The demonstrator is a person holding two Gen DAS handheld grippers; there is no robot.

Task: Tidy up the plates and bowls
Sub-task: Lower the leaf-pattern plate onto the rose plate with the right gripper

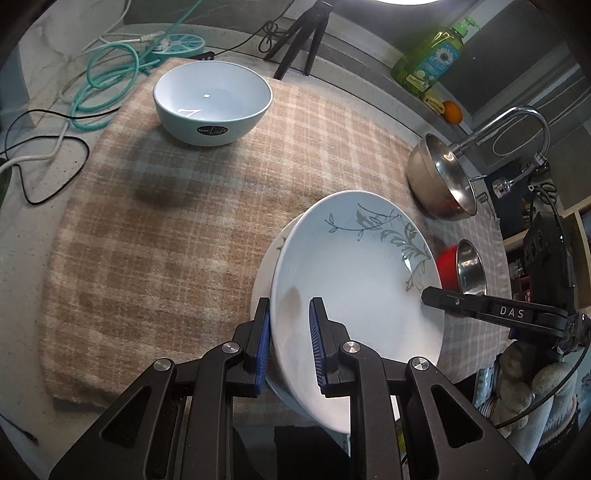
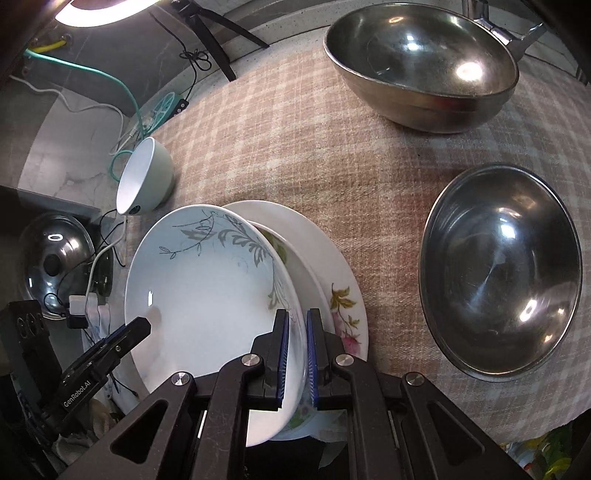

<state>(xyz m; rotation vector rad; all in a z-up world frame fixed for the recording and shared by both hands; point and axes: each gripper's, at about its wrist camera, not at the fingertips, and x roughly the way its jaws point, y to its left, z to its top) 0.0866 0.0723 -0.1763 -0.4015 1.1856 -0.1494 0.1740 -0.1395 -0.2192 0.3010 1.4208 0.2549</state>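
A white plate with a grey leaf pattern [image 1: 354, 280] [image 2: 207, 280] is tilted up over a stack of plates, the lower one with pink flowers [image 2: 343, 295]. My right gripper [image 2: 297, 354] is shut on this plate's rim. My left gripper [image 1: 290, 343] straddles the opposite rim with its jaws apart, the left pad [image 1: 263, 343] at the plate's edge, the right pad clear of it. A pale blue bowl [image 1: 212, 103] [image 2: 146, 177] sits at the far left of the cloth. Two steel bowls [image 2: 421, 62] [image 2: 500, 269] sit on the right.
A plaid cloth [image 1: 166, 240] covers the counter. Cables [image 1: 107, 74] and a tripod [image 1: 303, 33] lie at the back. A soap bottle [image 1: 430, 55], an orange [image 1: 452, 110] and a faucet [image 1: 524, 118] stand at the right. A pot lid [image 2: 55, 258] lies at the left.
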